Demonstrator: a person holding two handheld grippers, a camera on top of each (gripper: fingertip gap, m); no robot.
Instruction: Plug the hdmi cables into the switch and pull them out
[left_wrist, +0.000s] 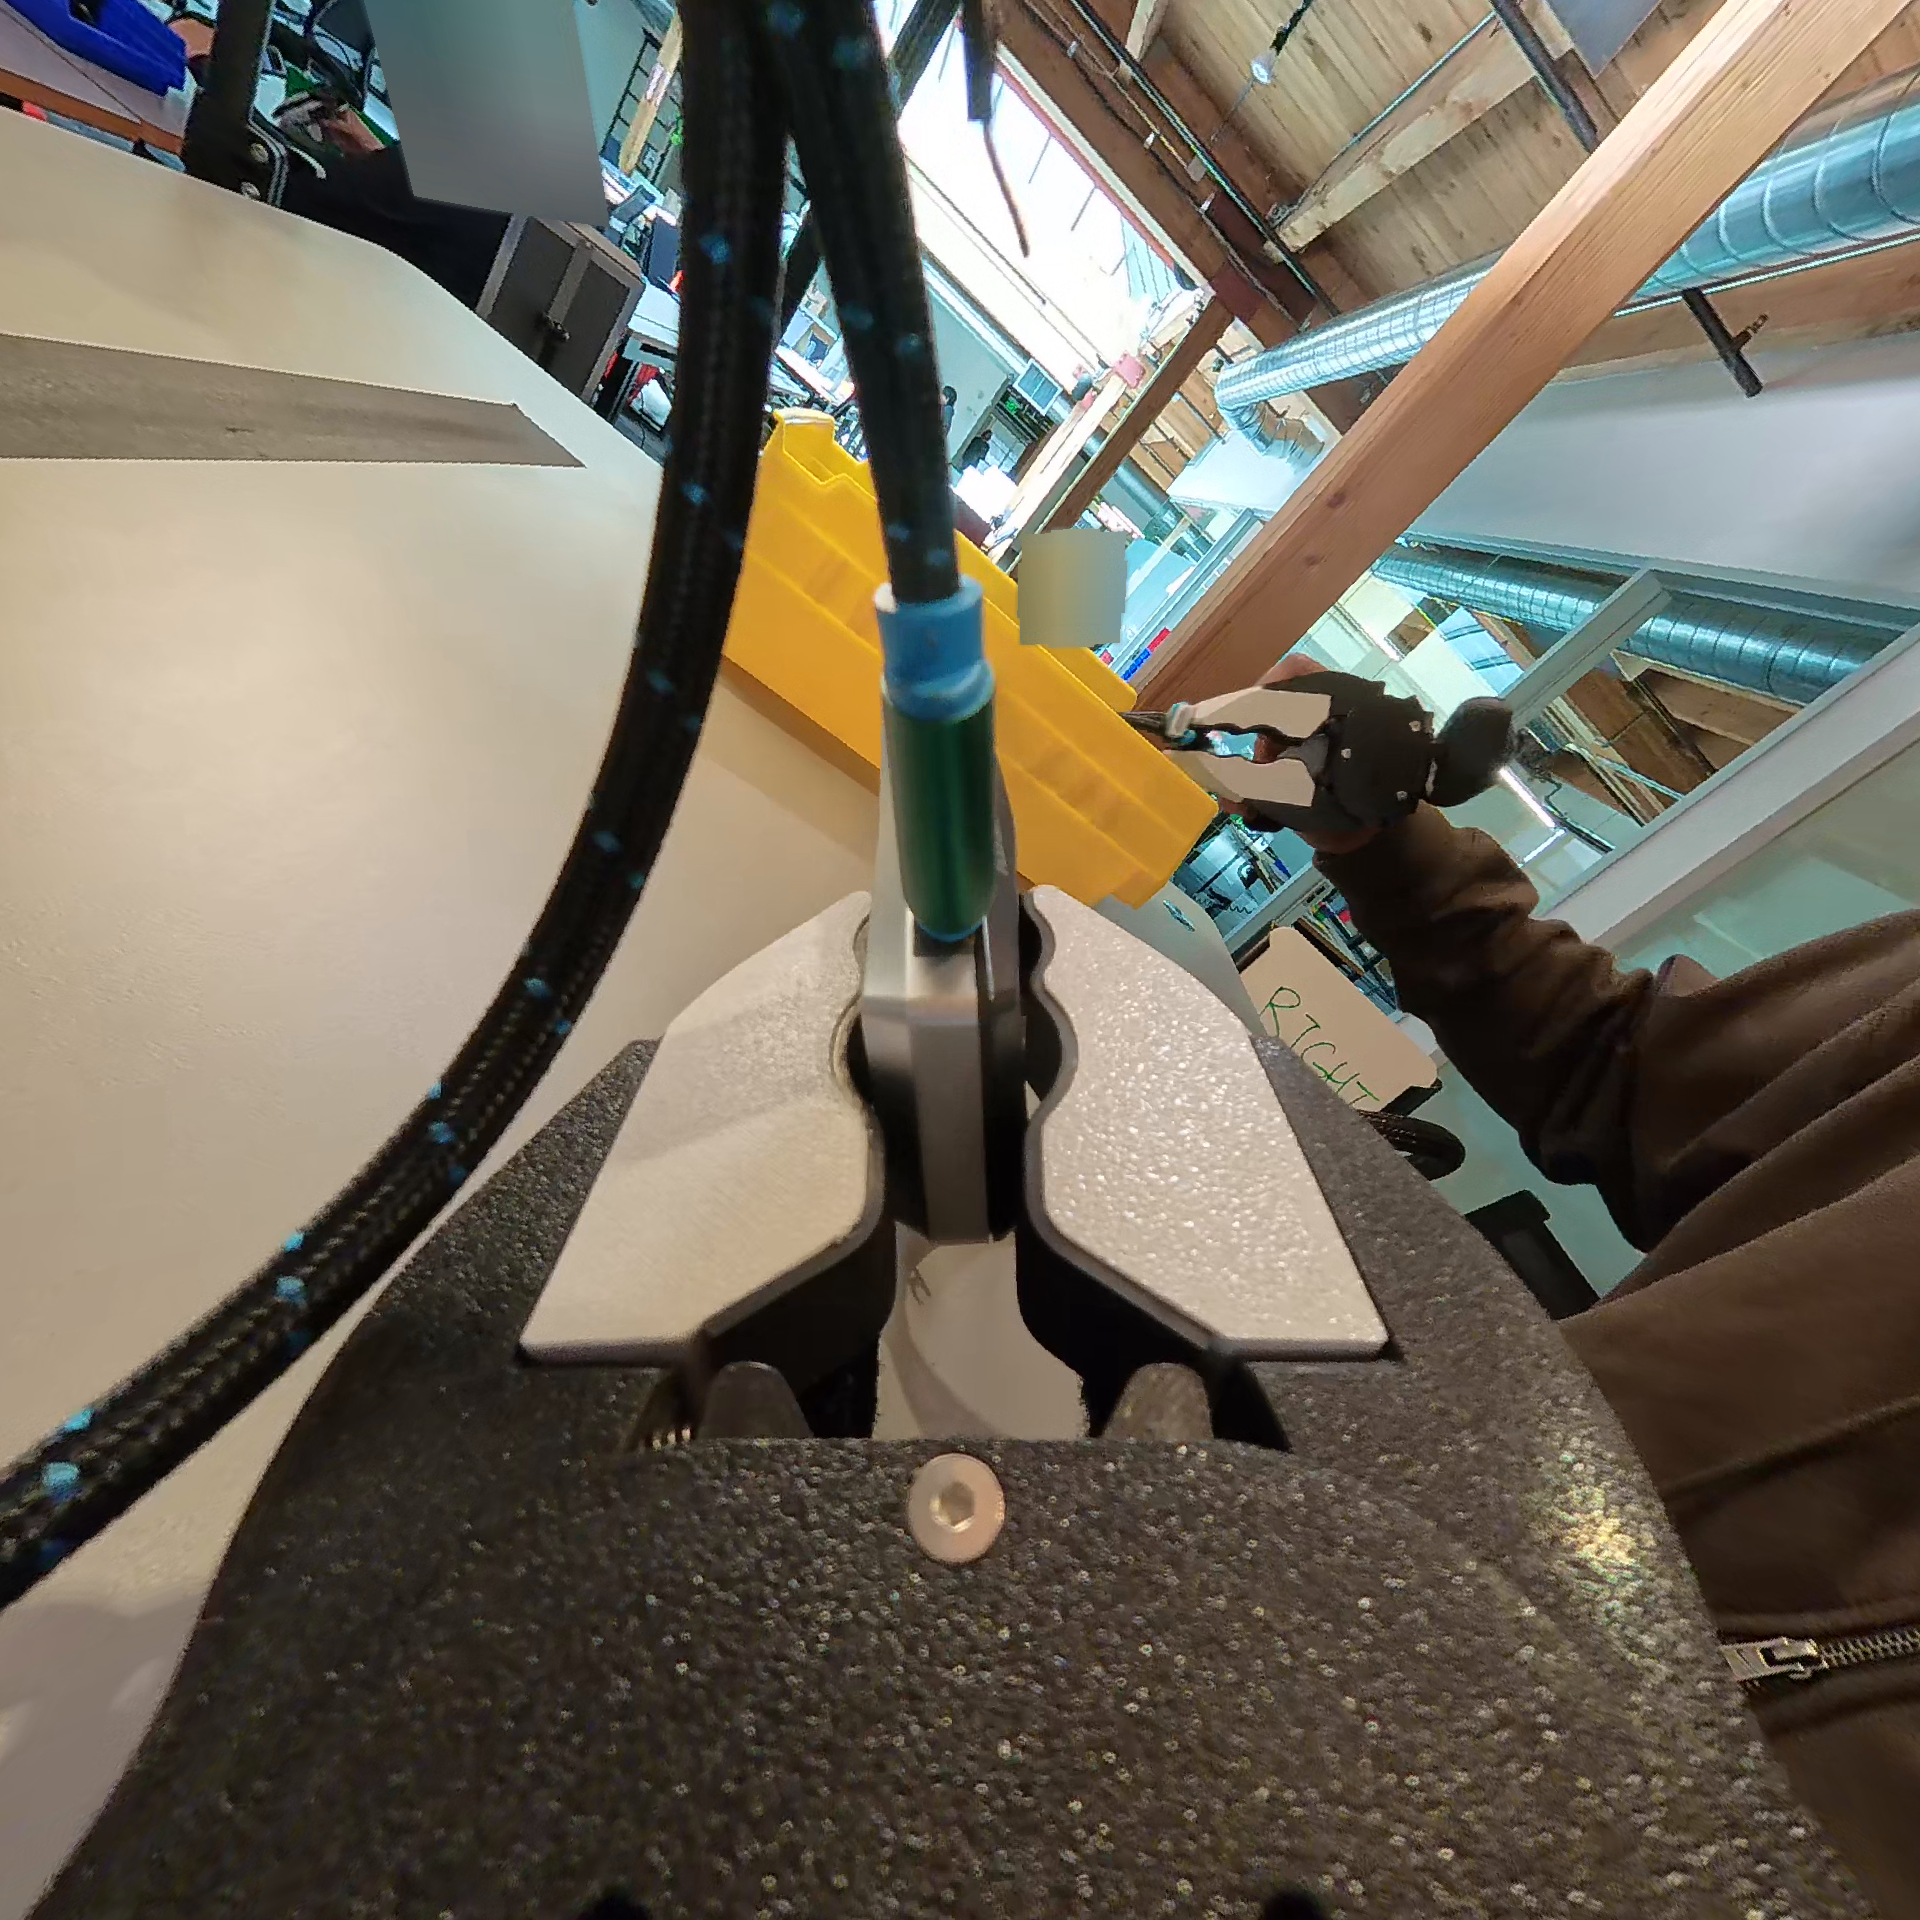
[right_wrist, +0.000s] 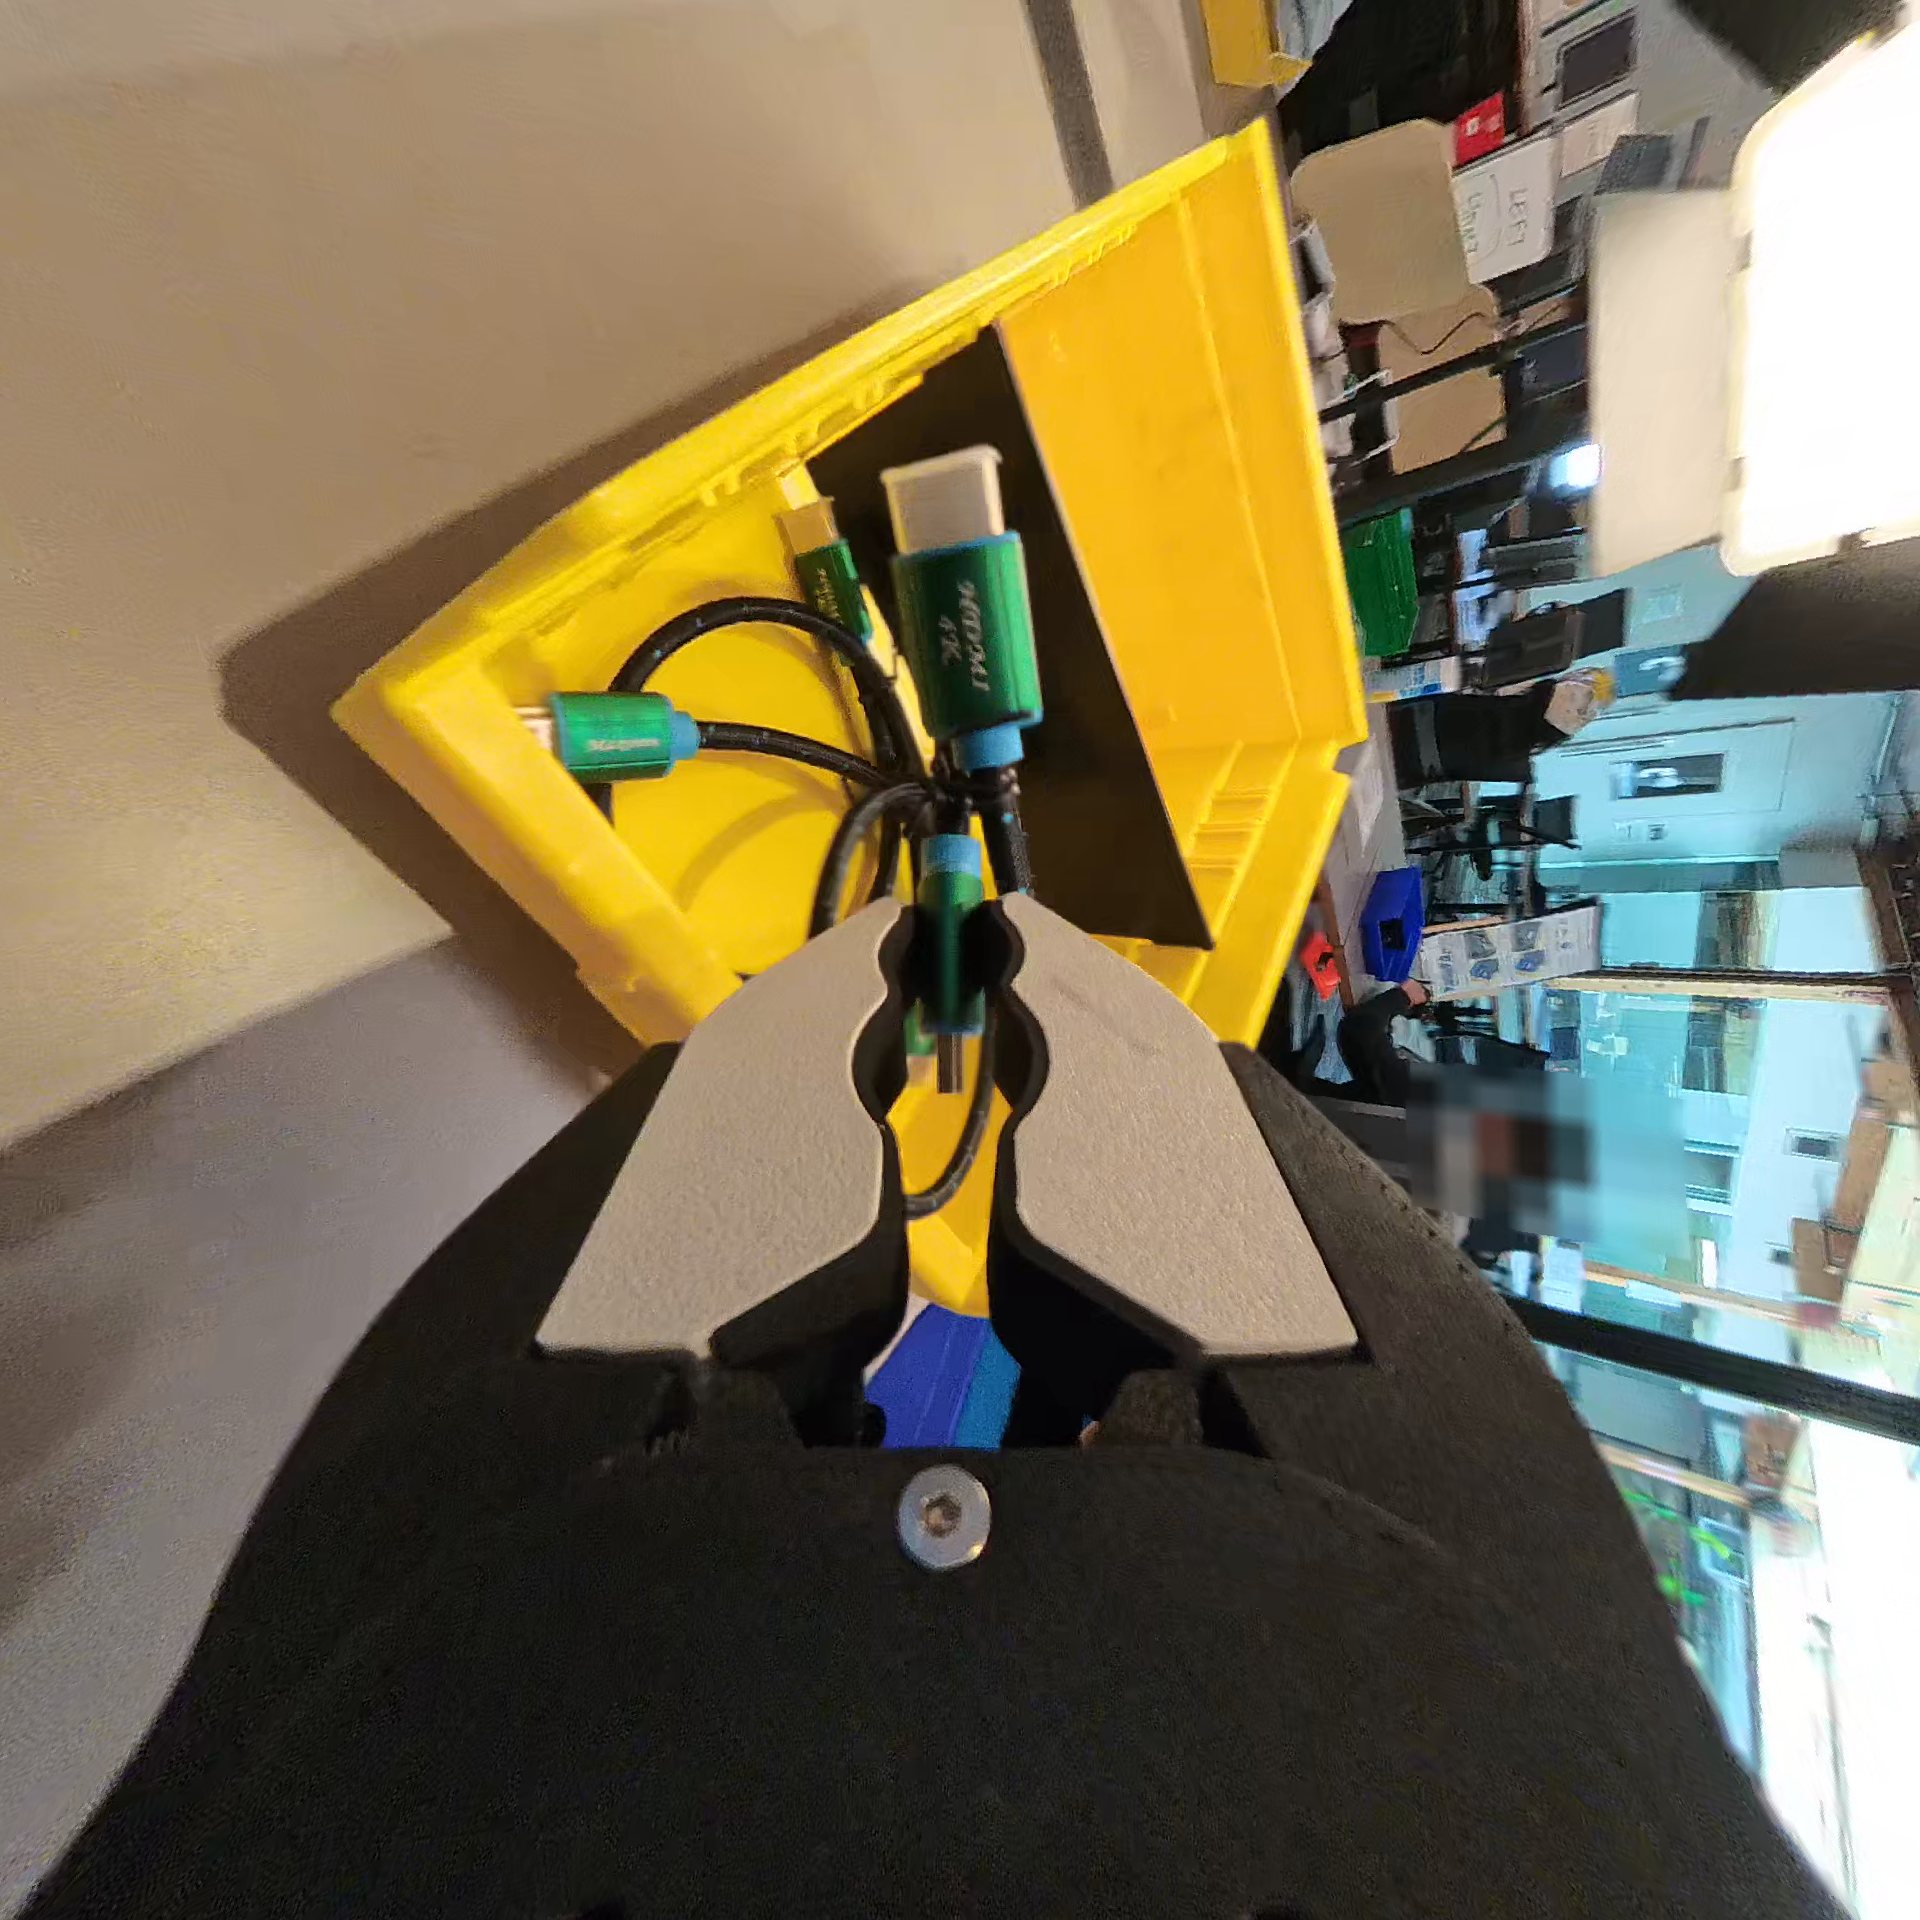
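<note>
My left gripper (left_wrist: 951, 920) is shut on a grey metal piece (left_wrist: 925, 1039). A green plug (left_wrist: 940, 800) with a blue collar sits at its tip, and its black braided cable (left_wrist: 914, 416) runs upward. A second loop of that cable (left_wrist: 623, 790) hangs to the left. My right gripper (right_wrist: 951, 920) is shut on a small green plug (right_wrist: 948, 935) of a tied cable bundle (right_wrist: 935, 790), over the yellow bin (right_wrist: 1195, 499). More green plugs (right_wrist: 966, 644) hang in front of the bin. In the left wrist view the right gripper (left_wrist: 1195, 732) is at the bin's (left_wrist: 1049, 748) edge.
The bin lies on a white table (left_wrist: 260, 727) and has a black divider (right_wrist: 1091, 727). A sleeved arm (left_wrist: 1507, 987) holds the right gripper. A hand-lettered card (left_wrist: 1320, 1029), a wooden beam (left_wrist: 1507, 343) and a blue bin (right_wrist: 1392, 925) are farther off.
</note>
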